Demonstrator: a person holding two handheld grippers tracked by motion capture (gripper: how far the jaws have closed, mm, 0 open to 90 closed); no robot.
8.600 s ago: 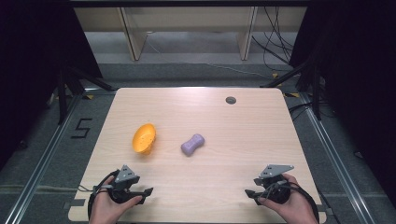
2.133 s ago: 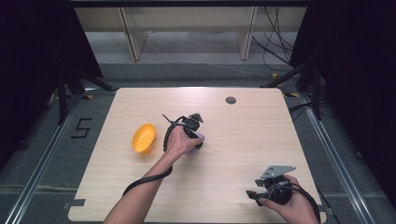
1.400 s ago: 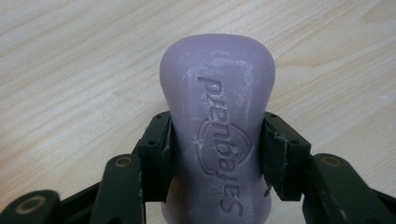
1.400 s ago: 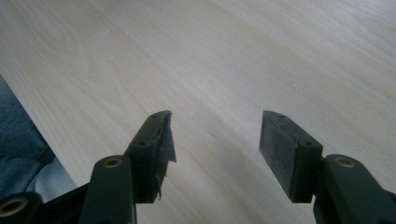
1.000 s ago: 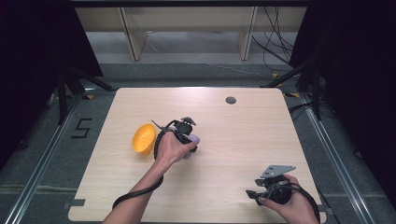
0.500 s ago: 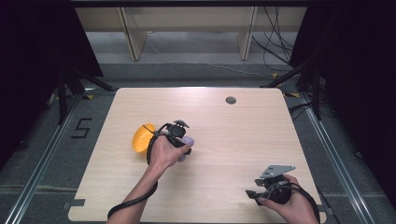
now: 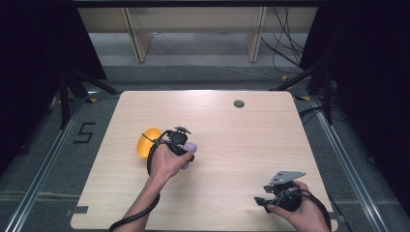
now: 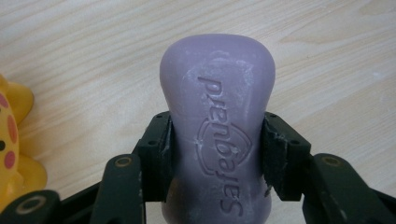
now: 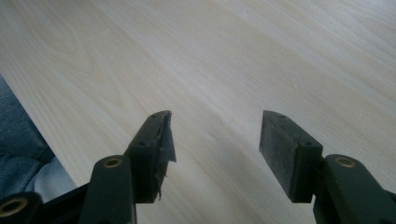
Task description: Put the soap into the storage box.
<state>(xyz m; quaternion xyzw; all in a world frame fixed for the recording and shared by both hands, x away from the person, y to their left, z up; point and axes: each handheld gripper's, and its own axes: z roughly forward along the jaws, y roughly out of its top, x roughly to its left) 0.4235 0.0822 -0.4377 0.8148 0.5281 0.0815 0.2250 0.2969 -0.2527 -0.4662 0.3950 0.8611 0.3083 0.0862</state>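
Your left tongs (image 8: 215,154) are clamped on the waist of the purple soap bar (image 8: 217,135), one pad pressing each narrow side, with the rounded end sticking out past the tips and the embossed lettering facing the camera. In the high view those left tongs (image 7: 186,152) sit just right of the yellow toy (image 7: 145,143), which also shows at the left edge of the left gripper view as a yellow shape with red dots (image 8: 11,140). The bar looks to be off the bench (image 7: 208,121) or barely clear of it; I cannot tell for certain.

You are in the carry step: the bar is gripped and is close beside the toy. The next move calls for bringing the bar to wherever you mean to set it, lowering it until it rests flat on the wood, and only then spreading the pads. Keep clear of the toy on the way.

Your right tongs (image 7: 270,198) rest near the front right corner of the bench, jaws standing wide apart with nothing between them, bare wood beyond.
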